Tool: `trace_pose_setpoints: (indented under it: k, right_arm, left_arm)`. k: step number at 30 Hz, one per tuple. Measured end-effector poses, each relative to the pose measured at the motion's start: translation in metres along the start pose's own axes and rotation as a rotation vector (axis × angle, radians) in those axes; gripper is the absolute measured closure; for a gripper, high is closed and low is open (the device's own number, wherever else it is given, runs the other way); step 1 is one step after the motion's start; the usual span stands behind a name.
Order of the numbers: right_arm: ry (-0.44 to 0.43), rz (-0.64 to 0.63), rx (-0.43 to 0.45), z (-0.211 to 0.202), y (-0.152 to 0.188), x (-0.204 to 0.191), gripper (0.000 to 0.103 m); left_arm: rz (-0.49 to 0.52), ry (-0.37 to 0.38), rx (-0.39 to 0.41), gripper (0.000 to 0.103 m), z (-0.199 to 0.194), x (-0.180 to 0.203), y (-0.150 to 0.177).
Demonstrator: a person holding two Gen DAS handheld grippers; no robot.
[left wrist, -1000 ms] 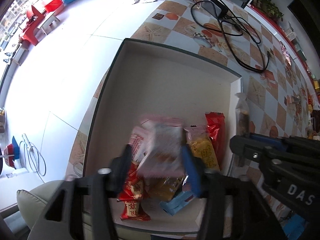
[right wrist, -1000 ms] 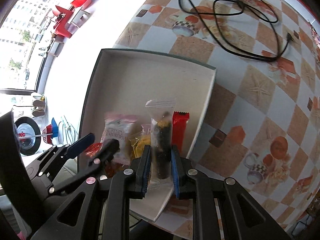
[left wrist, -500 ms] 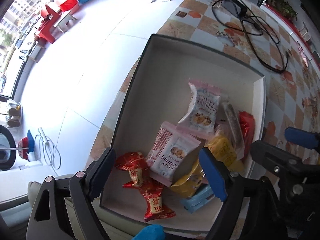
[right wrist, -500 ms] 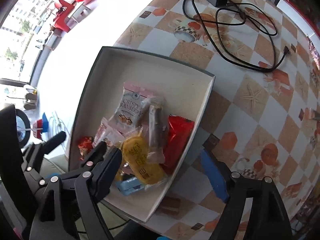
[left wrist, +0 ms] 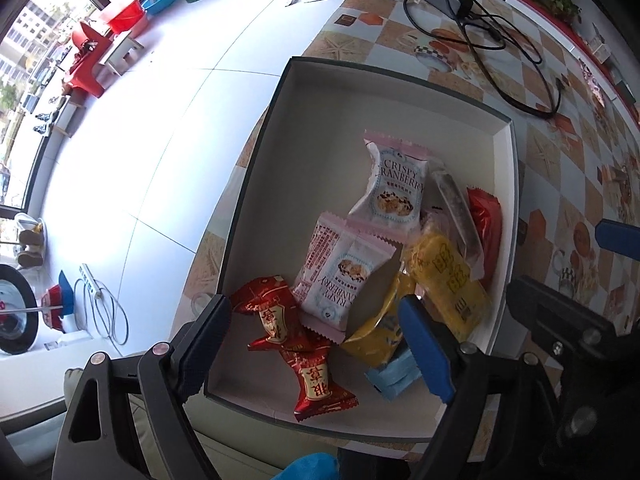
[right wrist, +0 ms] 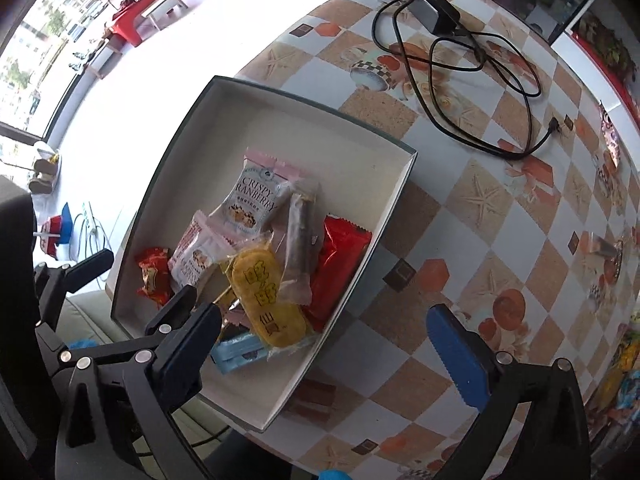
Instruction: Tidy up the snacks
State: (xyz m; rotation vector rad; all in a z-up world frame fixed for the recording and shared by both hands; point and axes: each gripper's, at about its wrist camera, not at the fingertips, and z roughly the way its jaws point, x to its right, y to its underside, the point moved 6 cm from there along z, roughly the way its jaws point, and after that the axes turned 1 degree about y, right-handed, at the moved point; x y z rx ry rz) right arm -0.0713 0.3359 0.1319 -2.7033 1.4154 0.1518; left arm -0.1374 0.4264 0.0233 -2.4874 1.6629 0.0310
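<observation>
A white box (left wrist: 352,104) (right wrist: 320,128) with a dark rim holds several snack packs at its near end. Two pink-white cranberry packs (left wrist: 396,184) (right wrist: 256,196) lie in the middle. Red candy wrappers (left wrist: 288,332) (right wrist: 154,276) lie at the near left. A yellow pack (left wrist: 448,276) (right wrist: 266,296), a clear bag with a dark bar (left wrist: 460,216) (right wrist: 298,248), a red pack (left wrist: 486,220) (right wrist: 340,256) and a light blue pack (left wrist: 394,376) (right wrist: 236,354) lie at the right. My left gripper (left wrist: 316,344) is open and empty above the near end. My right gripper (right wrist: 324,336) is open and empty over the box's right corner.
A black cable with a charger (left wrist: 480,36) (right wrist: 460,44) lies on the checkered tablecloth (right wrist: 500,200) beyond the box. The table edge runs along the box's left side, with white floor (left wrist: 140,120) below. More snack packs (right wrist: 624,364) show at the far right edge.
Both grippers opened and let go: the left dropped a cranberry pack, the right dropped the clear bag with the dark bar into the box. Both have pulled back and up.
</observation>
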Motion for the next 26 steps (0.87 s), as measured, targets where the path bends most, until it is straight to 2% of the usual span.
trace_pose_setpoints:
  k: [20, 26]
  right_arm:
    - [0.013, -0.034, 0.006, -0.0049, 0.0045, -0.0040, 0.000]
    - [0.012, -0.031, 0.007, -0.0050, 0.0045, -0.0040, 0.000]
  left_arm:
    - [0.008, 0.001, -0.016, 0.015, -0.0015, 0.0046, 0.0041]
    - [-0.002, 0.021, 0.014, 0.015, -0.0041, 0.0020, 0.0042]
